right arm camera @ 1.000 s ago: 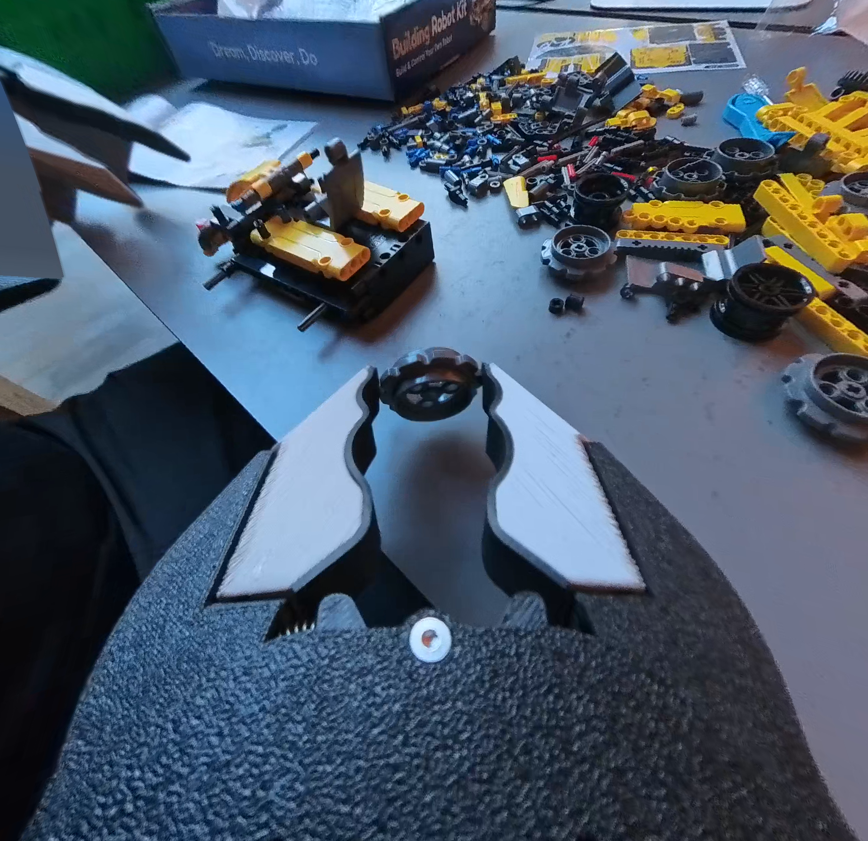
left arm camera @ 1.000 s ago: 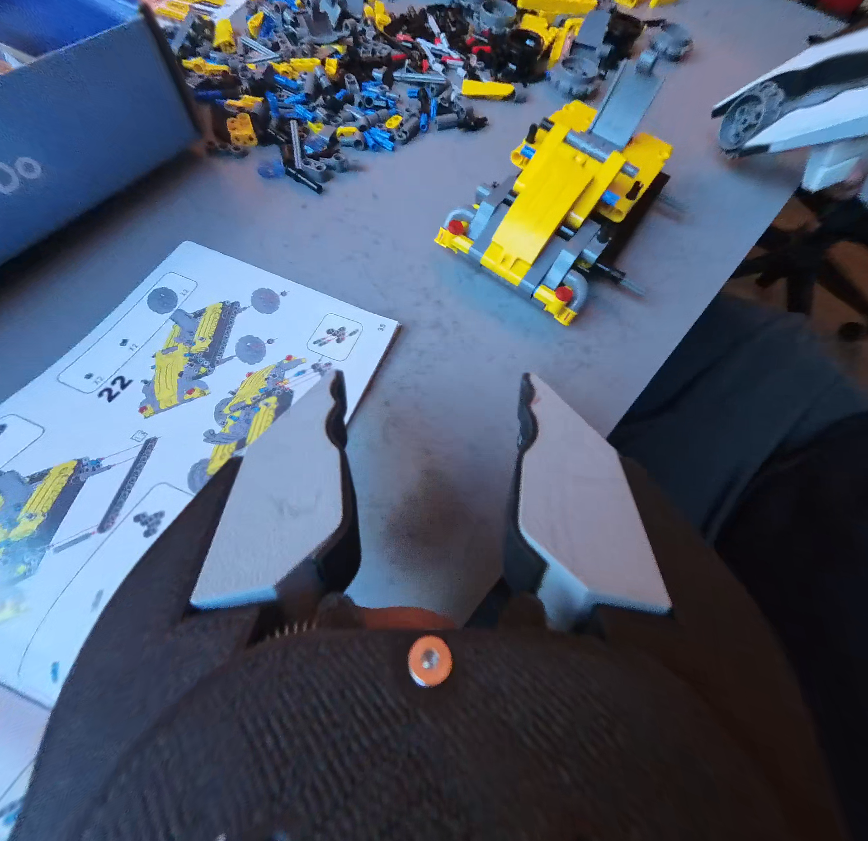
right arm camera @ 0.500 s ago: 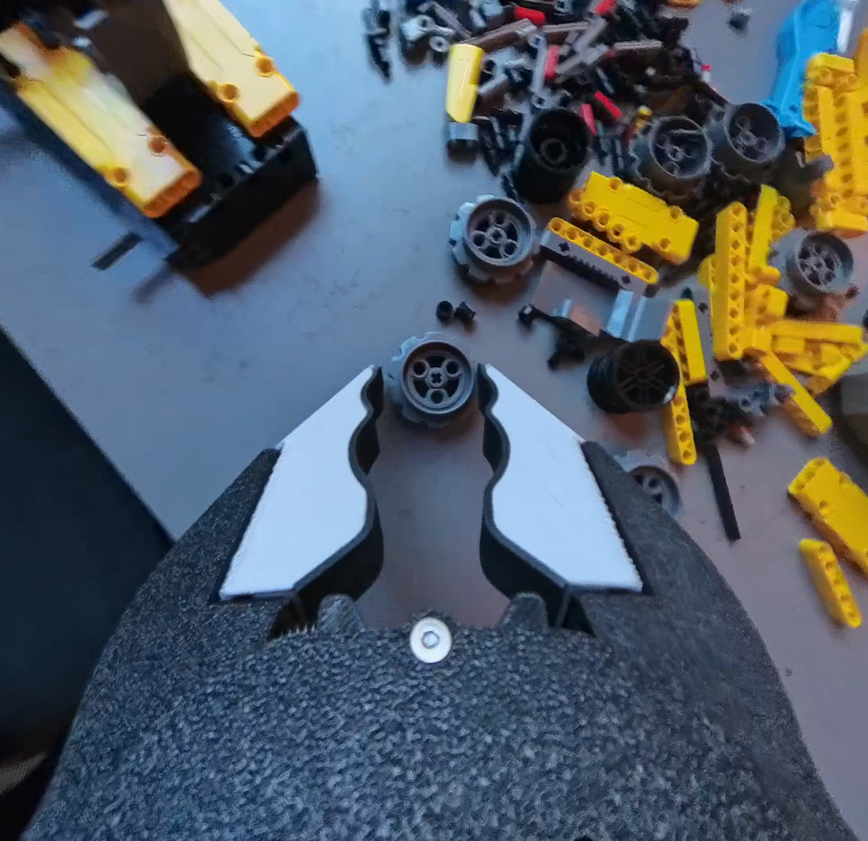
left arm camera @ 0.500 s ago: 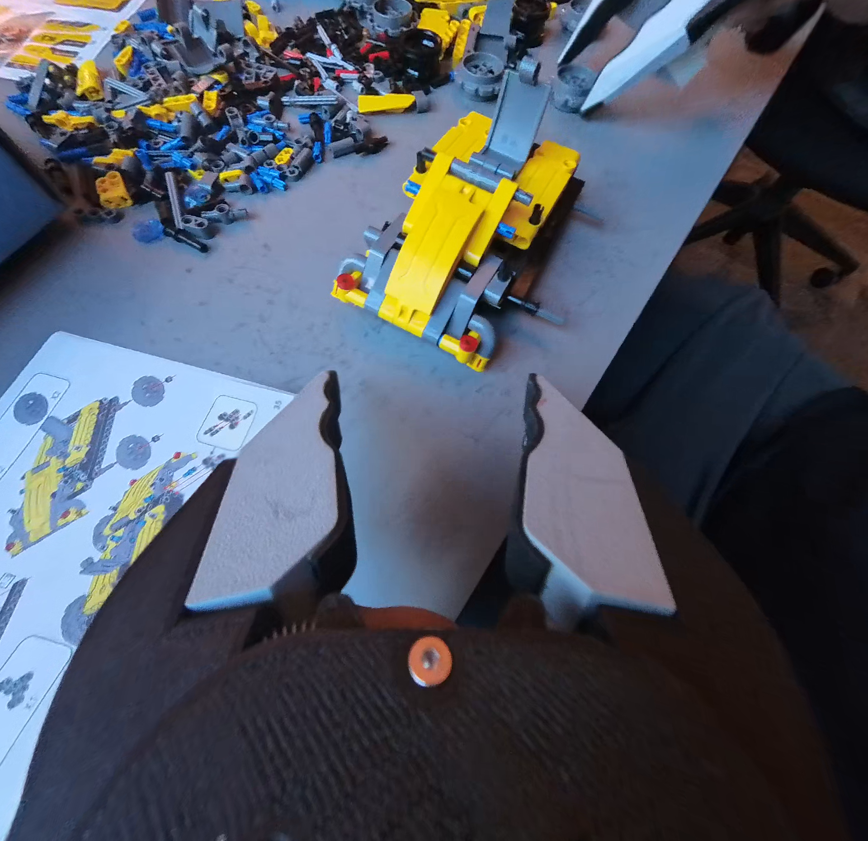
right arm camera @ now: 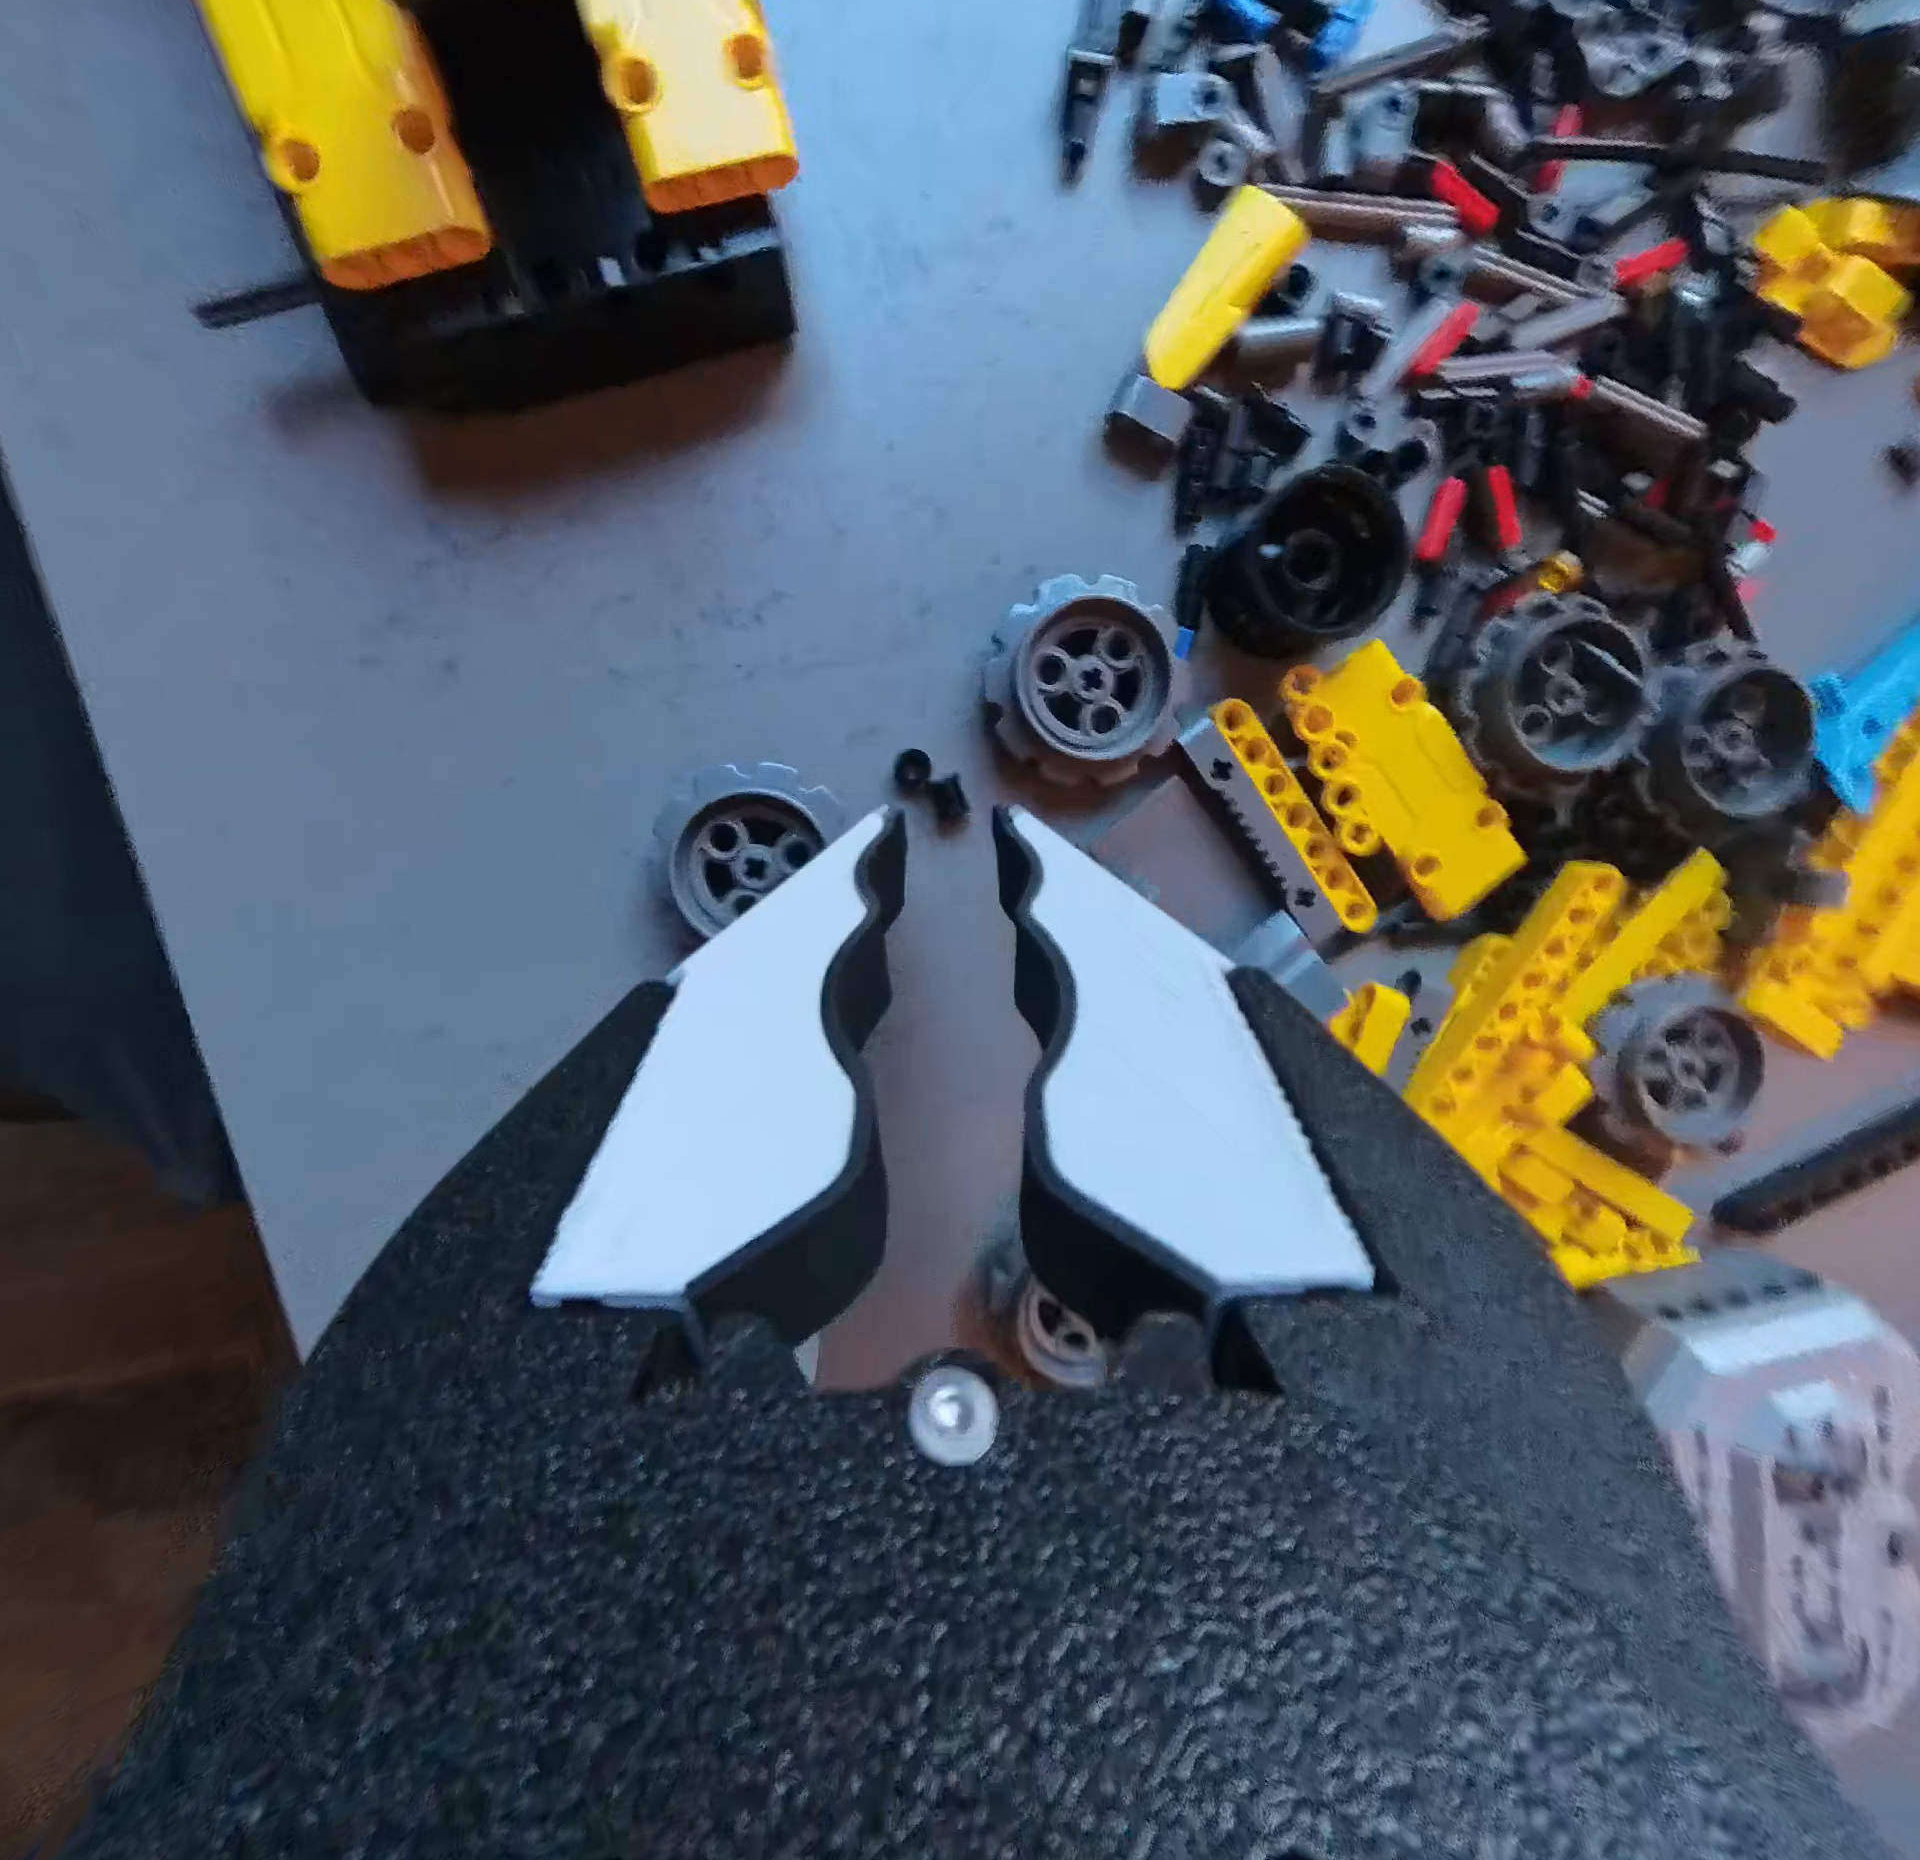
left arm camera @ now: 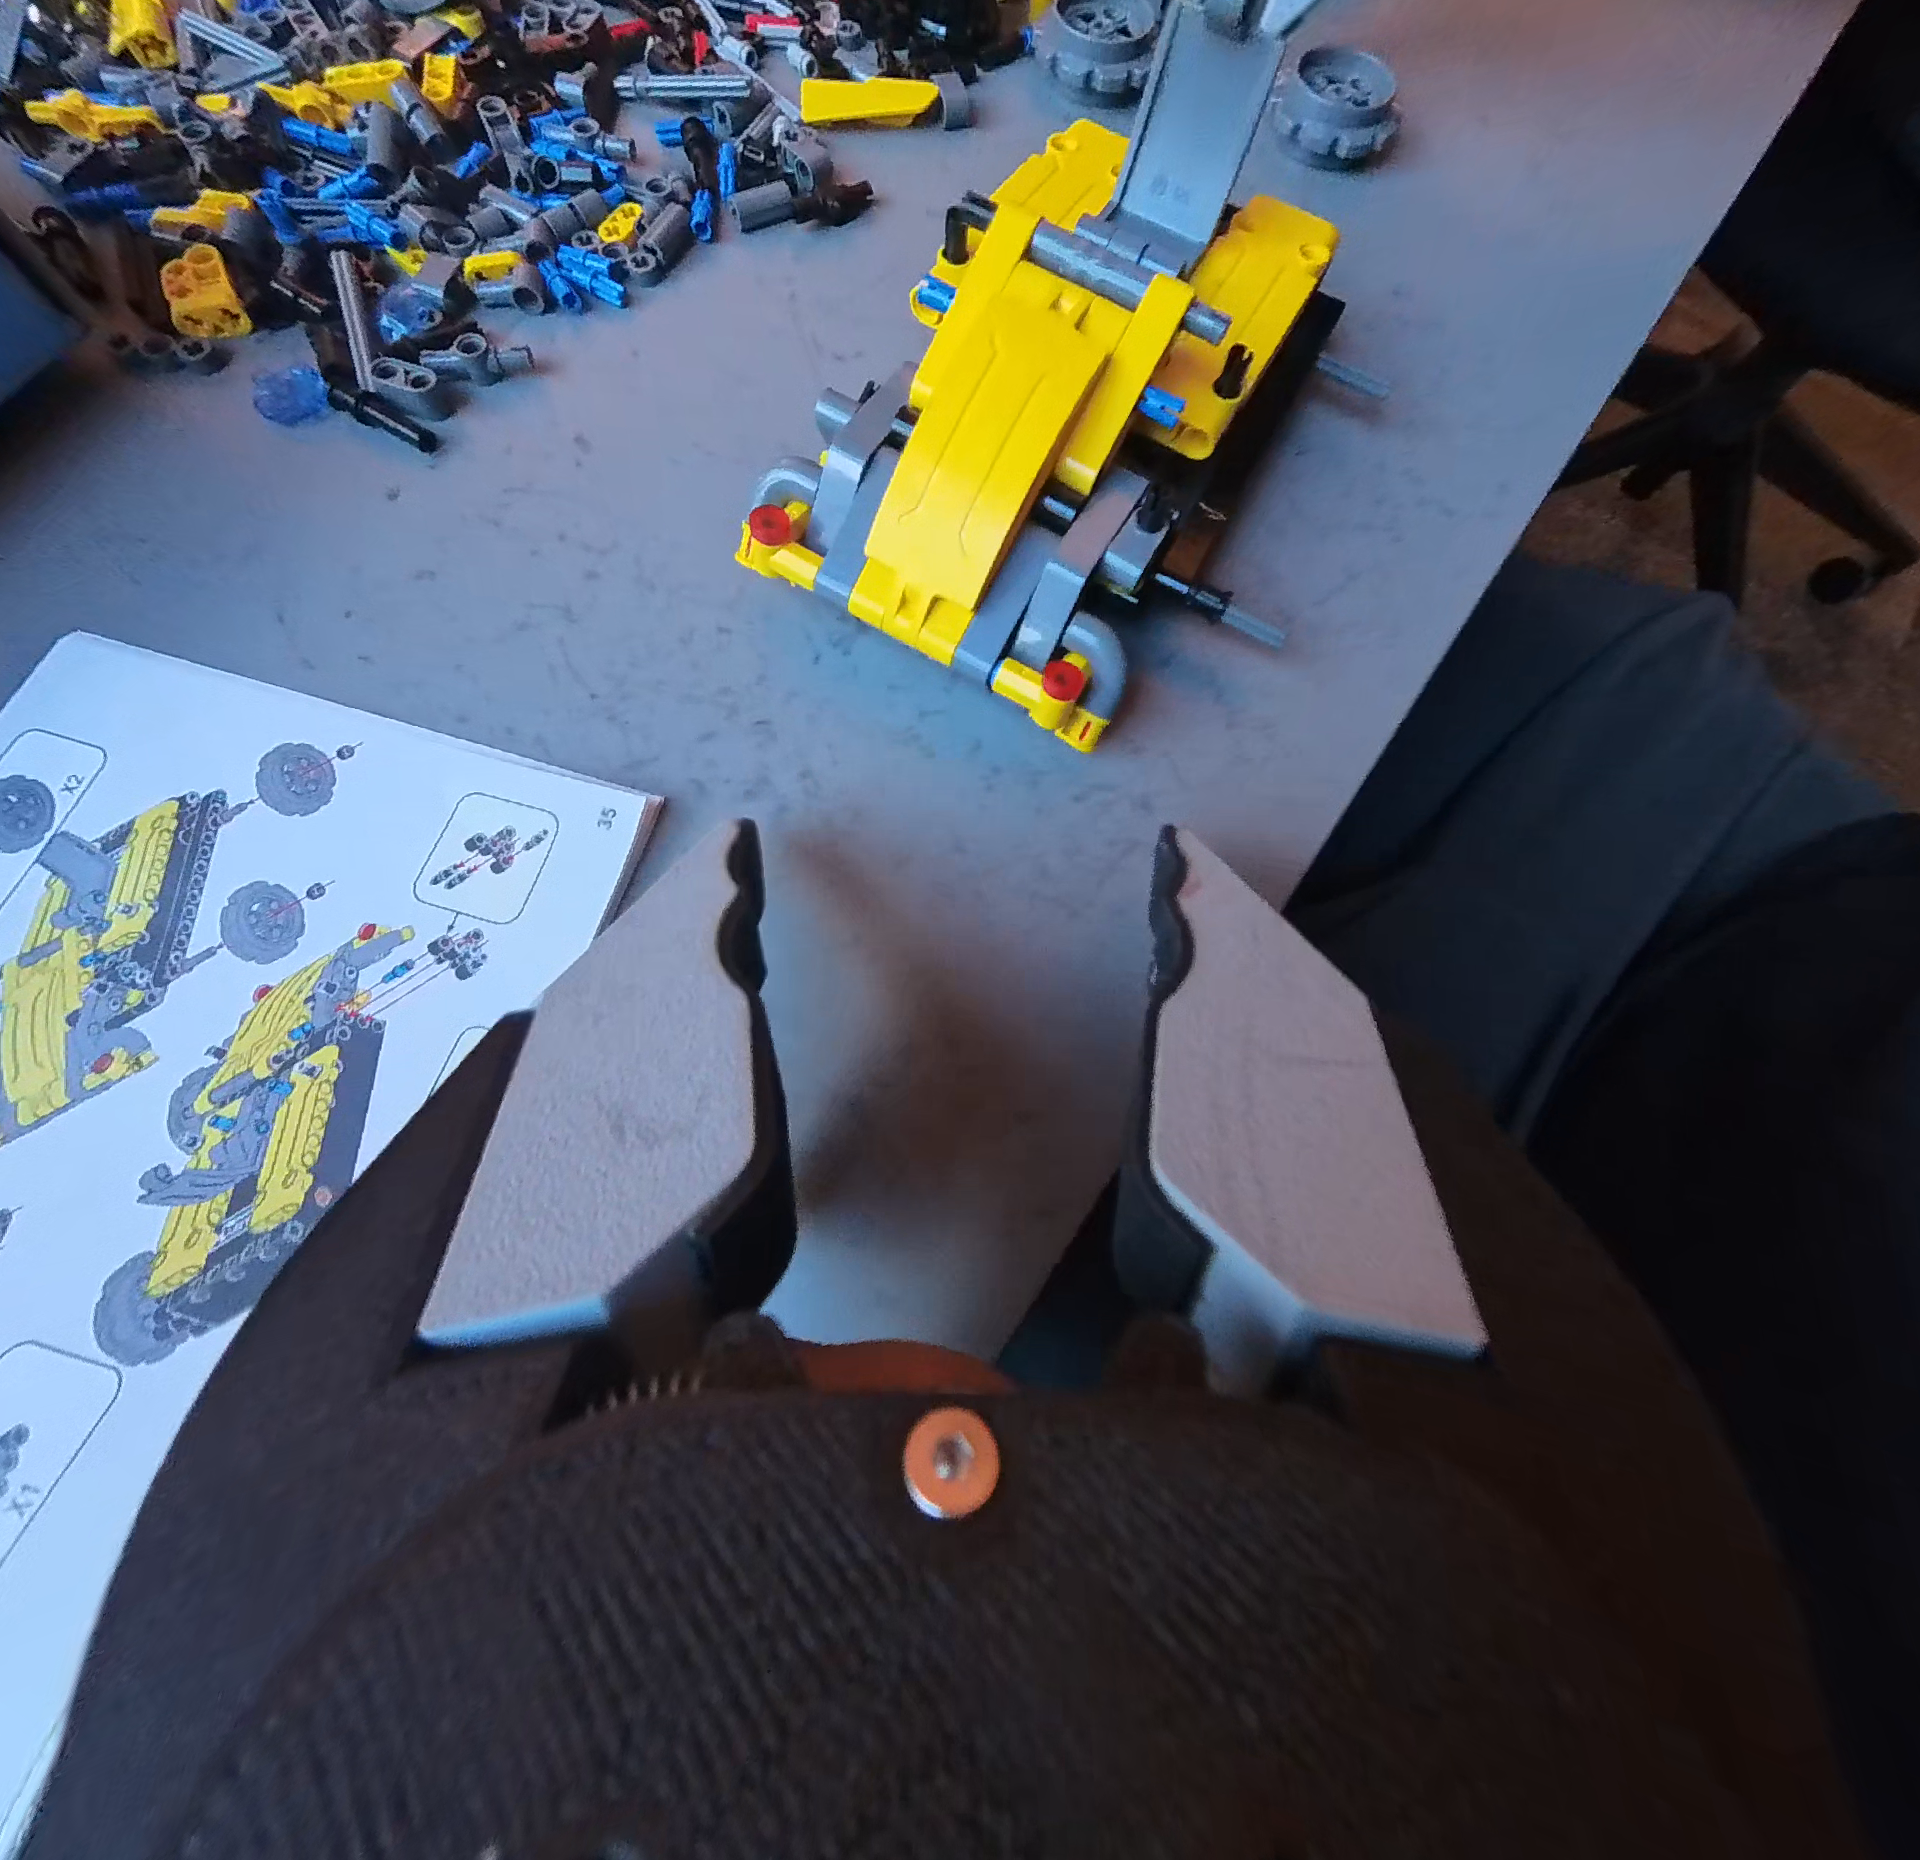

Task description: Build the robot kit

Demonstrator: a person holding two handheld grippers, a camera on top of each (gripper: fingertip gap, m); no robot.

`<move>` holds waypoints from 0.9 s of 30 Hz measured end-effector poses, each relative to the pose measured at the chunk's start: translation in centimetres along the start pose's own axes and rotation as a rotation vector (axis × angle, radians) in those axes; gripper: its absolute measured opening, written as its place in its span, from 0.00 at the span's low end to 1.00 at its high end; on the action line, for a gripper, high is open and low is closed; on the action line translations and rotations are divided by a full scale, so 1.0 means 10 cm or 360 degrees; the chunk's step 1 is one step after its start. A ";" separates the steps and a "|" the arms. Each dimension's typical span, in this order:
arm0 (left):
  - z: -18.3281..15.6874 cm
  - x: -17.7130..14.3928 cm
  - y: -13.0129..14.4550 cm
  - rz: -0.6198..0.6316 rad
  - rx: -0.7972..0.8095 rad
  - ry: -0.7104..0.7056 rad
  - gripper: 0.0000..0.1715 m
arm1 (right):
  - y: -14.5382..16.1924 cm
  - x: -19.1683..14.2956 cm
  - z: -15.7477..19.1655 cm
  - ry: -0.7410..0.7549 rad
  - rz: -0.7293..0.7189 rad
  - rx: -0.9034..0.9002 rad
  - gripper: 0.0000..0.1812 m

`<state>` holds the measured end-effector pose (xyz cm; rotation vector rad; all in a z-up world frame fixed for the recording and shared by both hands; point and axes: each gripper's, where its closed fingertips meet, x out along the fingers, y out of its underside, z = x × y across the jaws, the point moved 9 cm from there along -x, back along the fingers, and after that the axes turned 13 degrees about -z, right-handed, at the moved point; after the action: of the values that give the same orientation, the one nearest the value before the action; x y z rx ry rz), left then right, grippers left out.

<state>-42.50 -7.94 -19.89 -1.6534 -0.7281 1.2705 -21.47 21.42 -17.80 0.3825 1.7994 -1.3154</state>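
Your right tongs [right arm camera: 948,834] no longer hold the grey wheel [right arm camera: 740,854]: half a second ago it sat pinched at their tips, and now it lies on the counter [right arm camera: 520,605] just left of the left tip. Their jaws stand narrowly parted and empty, with two small black pins [right arm camera: 930,782] just ahead. Your left tongs [left arm camera: 954,854] remain wide open and empty above bare counter, the yellow model [left arm camera: 1039,428] ahead, the instruction booklet [left arm camera: 208,927] to their left.
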 end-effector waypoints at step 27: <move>-0.97 0.64 -0.86 -0.0672 0.1271 0.0332 0.15 | -0.73 -0.10 1.00 -0.0664 -0.1158 0.1147 0.04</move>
<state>-30.74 -1.76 -14.12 -0.8955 -0.3362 0.8903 -21.19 9.87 -13.26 -0.2079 1.0801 -2.3481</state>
